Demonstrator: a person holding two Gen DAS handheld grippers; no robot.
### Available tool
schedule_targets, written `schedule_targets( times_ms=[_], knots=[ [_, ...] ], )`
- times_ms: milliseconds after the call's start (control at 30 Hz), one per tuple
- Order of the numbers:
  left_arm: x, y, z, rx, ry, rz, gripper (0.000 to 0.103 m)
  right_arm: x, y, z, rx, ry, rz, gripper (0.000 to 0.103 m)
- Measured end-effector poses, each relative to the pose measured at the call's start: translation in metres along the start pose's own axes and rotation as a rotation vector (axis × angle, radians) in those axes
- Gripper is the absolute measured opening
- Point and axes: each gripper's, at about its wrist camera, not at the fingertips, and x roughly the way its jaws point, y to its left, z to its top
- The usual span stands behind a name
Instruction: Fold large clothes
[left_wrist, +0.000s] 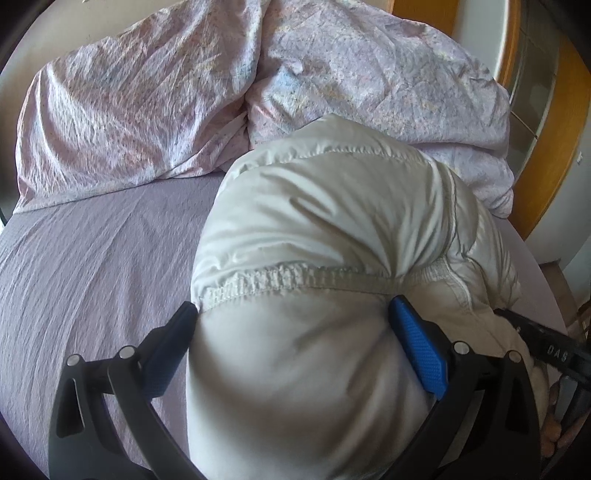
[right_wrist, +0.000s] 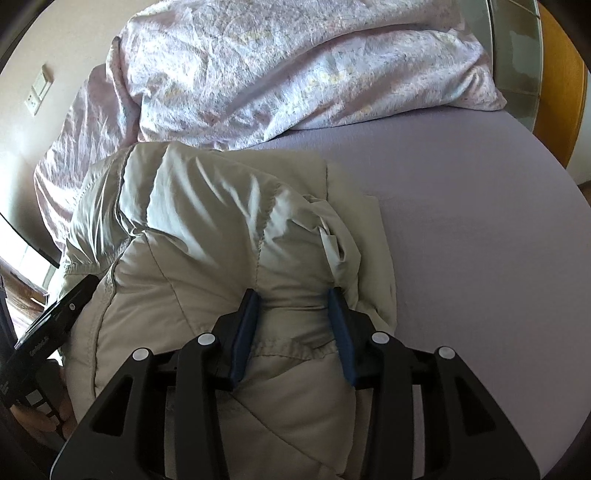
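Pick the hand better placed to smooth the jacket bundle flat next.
Probably right: the right gripper pinches only a small fold of the padded jacket, while the left gripper spans the bulk.

A bedroom in a home is shown. A bed (right_wrist: 480, 221) is covered with a purple sheet (left_wrist: 92, 258), a crumpled duvet (left_wrist: 369, 74) is piled on it, and a wall socket (right_wrist: 33, 102) is seen.

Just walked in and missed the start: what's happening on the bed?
A person is folding a pale puffy jacket on the bed with two handheld grippers. The left gripper clamps a thick bunch near the elastic hem; the right gripper grips another bunch. A floral duvet lies heaped behind.
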Motion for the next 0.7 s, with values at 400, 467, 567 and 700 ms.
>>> schedule_targets(
  times_ms=[400,467,567,700],
  knots=[
    [-0.033,0.029,0.011,-0.043,0.083,-0.069,0.101,-0.045,-0.031,0.030,0.118,0.065,0.136,0.098],
    [-0.036,0.038,0.011,-0.061,0.094,-0.081,0.101,-0.040,-0.044,0.034,0.163,0.126,0.180,0.099],
    [-0.040,0.056,0.013,-0.117,0.108,-0.095,0.101,-0.025,-0.061,0.034,0.255,0.230,0.262,0.099],
    [-0.041,0.069,0.015,-0.145,0.117,-0.086,0.101,-0.005,-0.073,0.032,0.358,0.322,0.363,0.102]
  ],
)
